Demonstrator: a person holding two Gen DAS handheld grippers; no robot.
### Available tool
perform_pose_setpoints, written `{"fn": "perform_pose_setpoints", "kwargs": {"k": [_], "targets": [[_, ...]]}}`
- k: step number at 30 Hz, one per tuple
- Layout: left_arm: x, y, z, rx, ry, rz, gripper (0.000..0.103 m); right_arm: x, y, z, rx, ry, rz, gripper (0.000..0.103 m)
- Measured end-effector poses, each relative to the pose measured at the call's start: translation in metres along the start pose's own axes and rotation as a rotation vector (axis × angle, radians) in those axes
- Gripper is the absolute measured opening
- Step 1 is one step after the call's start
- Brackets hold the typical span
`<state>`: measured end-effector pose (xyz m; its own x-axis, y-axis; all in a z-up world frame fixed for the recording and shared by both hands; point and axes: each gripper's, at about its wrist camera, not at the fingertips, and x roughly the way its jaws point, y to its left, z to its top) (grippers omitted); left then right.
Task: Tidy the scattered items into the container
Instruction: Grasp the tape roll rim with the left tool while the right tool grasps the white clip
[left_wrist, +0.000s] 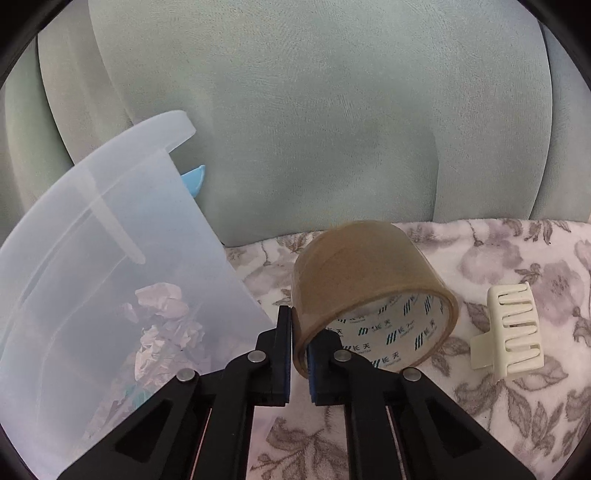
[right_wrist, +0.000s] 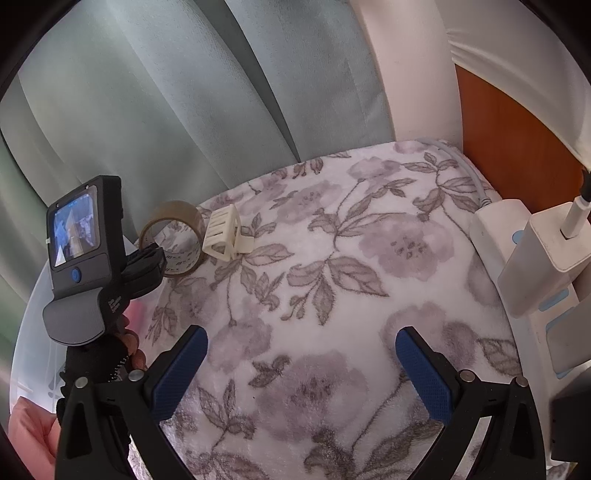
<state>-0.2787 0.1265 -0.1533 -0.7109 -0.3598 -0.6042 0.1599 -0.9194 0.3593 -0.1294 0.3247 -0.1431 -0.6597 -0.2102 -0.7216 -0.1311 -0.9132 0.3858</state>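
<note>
Your left gripper (left_wrist: 300, 354) has its jaws clamped on the wall of the tape roll (left_wrist: 373, 291): one jaw sits outside the ring on its left, the other inside the core, and the brown band is pinched between them. The roll lies on the floral blanket (left_wrist: 517, 406), tipped so that its open face looks toward you and to the right of the jaws. Its round axis runs away from the jaws and slightly left, so the roll will probably hang off to the right of the grip once lifted.

What the coming move turns on is this: the bin (left_wrist: 92, 258) stands just to the left of your jaws, its wall close beside the left jaw, tilted, with its rim above jaw level. From here the tape likely needs to go up and left over that rim, and the near wall is the thing to clear.

The hair clip (left_wrist: 509, 332) lies to the right of the tape, near it but apart. In the right wrist view your right gripper (right_wrist: 301, 369) hovers with its jaws wide and empty over bare blanket, with the clip ahead and to the left of them. The left hand is nearer to both items.
</note>
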Motion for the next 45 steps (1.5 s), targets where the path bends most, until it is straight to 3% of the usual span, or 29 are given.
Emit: {"fn": "perform_pose_setpoints", "kwargs": {"k": [17,26,31,45], "targets": [[-0.023,0.022,-0.027,-0.032,0.014,-0.070,0.007,0.016,0.014,0.011,-0.042,0.015,0.033,0.102],[-0.042,0.035,-0.042,-0.057,0.049,-0.104,0.007,0.043,0.037,0.027,-0.112,0.029,0.063,0.094],[-0.050,0.044,-0.046,-0.063,0.065,-0.115,0.007,0.067,0.049,0.042,-0.137,0.047,0.070,0.084],[-0.035,0.036,-0.043,-0.060,0.050,-0.093,0.010,0.113,0.073,0.063,-0.190,0.065,0.057,0.072]]}}
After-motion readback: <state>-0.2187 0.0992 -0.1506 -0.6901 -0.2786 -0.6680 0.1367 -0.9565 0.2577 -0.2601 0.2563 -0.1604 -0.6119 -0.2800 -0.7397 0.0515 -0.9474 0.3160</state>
